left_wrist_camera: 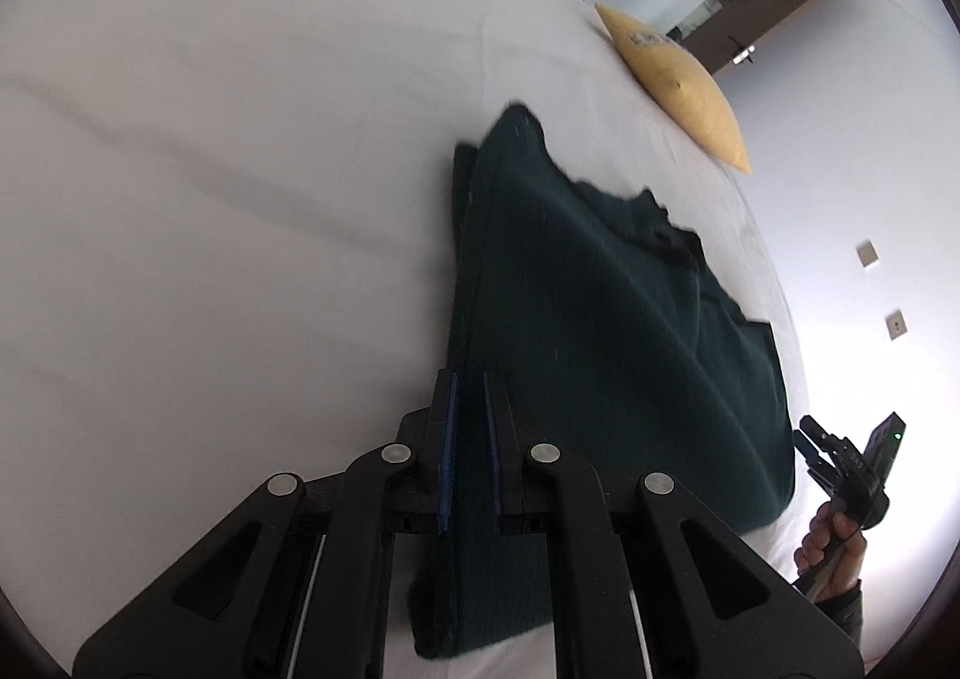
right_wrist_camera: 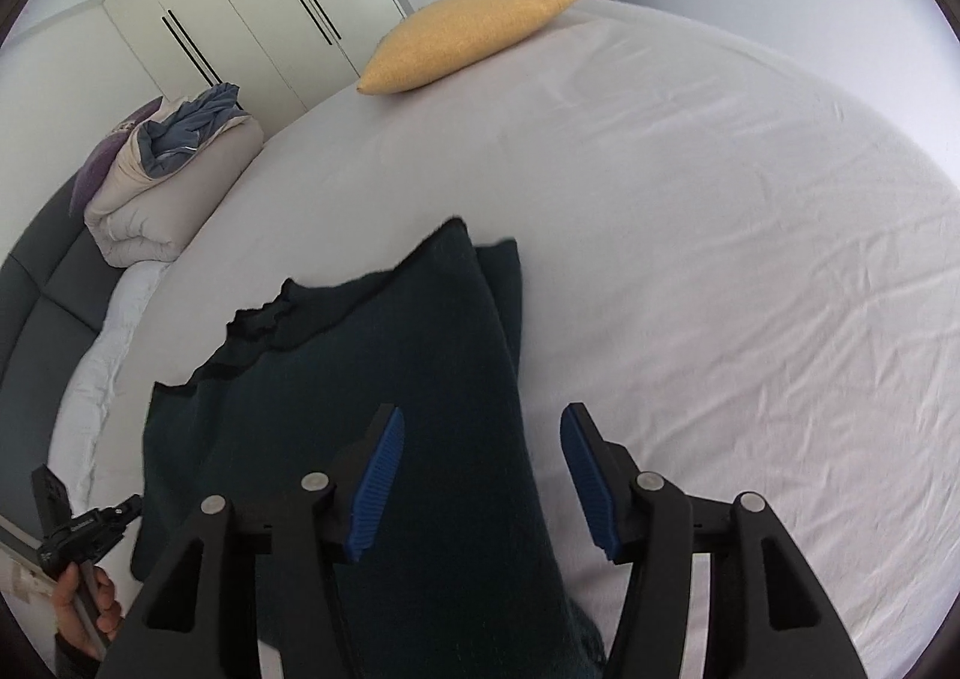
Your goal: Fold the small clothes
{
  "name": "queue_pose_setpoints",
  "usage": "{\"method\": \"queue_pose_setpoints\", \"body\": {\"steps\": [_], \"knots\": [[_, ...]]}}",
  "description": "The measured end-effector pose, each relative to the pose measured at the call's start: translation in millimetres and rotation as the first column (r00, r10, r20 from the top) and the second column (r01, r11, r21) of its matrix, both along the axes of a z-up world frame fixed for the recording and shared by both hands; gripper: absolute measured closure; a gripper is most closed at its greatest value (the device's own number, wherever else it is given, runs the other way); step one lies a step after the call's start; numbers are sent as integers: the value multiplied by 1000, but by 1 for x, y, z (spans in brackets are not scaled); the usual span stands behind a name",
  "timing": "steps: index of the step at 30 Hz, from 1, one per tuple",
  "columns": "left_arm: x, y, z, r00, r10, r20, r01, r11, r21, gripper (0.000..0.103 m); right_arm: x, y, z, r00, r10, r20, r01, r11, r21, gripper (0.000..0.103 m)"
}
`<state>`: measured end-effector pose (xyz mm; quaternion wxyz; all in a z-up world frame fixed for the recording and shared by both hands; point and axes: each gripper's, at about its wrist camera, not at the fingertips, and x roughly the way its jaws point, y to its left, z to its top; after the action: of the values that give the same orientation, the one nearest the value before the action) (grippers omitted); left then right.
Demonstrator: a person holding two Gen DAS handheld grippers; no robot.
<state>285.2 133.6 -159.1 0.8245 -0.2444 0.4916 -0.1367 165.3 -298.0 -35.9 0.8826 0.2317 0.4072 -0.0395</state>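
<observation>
On the white bed (right_wrist_camera: 720, 259), the left gripper (left_wrist_camera: 471, 397) pinches the dark green garment (left_wrist_camera: 600, 319), apparently mid-fold; the right gripper (right_wrist_camera: 483, 427) gapes, unclamped, needing a fresh grasp.

White-sheeted bed (right_wrist_camera: 720, 259), yellow cushion (right_wrist_camera: 468, 36), cream wardrobe (right_wrist_camera: 252, 6), pale walls.

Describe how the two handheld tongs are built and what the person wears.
Both tongs, left and right, are matte black, with angular linkage arms, round silver pivot pins and ribbed blue pads. The right one's body shows a small green light. A dark sleeve cuff covers the right wrist.
</observation>
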Motion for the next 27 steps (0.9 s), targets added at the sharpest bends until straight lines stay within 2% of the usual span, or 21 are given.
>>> {"method": "queue_pose_setpoints", "body": {"steps": [4, 10, 12, 13, 14, 15, 19, 21, 22, 23, 24, 26, 27], "knots": [[-20, 5, -1, 1000, -19, 9, 19, 1000, -20, 95, -15, -6, -11, 1000, 3, -9, -2, 997, 73, 45], [-42, 16, 3, 999, -27, 17, 28, 998, -57, 94, -26, 2, -16, 999, 51, -16, -49, 992, 117, 45], [-46, 17, 4, 999, -24, 25, 26, 996, -83, 81, -28, 7, -17, 997, 69, -18, -67, 991, 114, 45], [-49, 19, 4, 999, -23, 32, 26, 994, -102, 58, -29, 7, -17, 997, 70, -18, -67, 991, 114, 45], [-52, 21, 5, 999, -23, 34, 27, 993, -118, 29, -29, 7, -17, 997, 70, -17, -68, 991, 119, 44], [-55, 22, 5, 999, -17, 48, 23, 992, -127, 25, -30, 7, -17, 997, 70, -14, -67, 989, 130, 44], [-58, 19, 7, 997, -53, 47, 59, 988, -146, 25, -34, 3, -14, 997, 71, 7, -71, 983, 172, 44], [-56, 14, 7, 996, -73, 45, 78, 989, -123, 28, -33, 5, -14, 997, 81, -6, -80, 986, 147, 44], [-54, 10, 7, 996, -86, 35, 89, 991, -98, 40, -33, 6, -15, 996, 85, -21, -82, 989, 127, 44], [-53, 6, 5, 995, -95, 24, 96, 992, -84, 57, -32, 7, -16, 996, 84, -32, -80, 990, 115, 44], [-52, 3, 4, 994, -104, 13, 105, 992, -71, 67, -32, 7, -18, 996, 78, -42, -73, 992, 107, 44], [-50, -3, 2, 995, -102, 3, 102, 995, -13, 82, -31, 7, -20, 996, 74, -55, -69, 994, 90, 51], [-50, -4, 2, 995, -103, 5, 103, 995, -2, 86, -30, 8, -22, 995, 78, -66, -73, 995, 72, 55]]}}
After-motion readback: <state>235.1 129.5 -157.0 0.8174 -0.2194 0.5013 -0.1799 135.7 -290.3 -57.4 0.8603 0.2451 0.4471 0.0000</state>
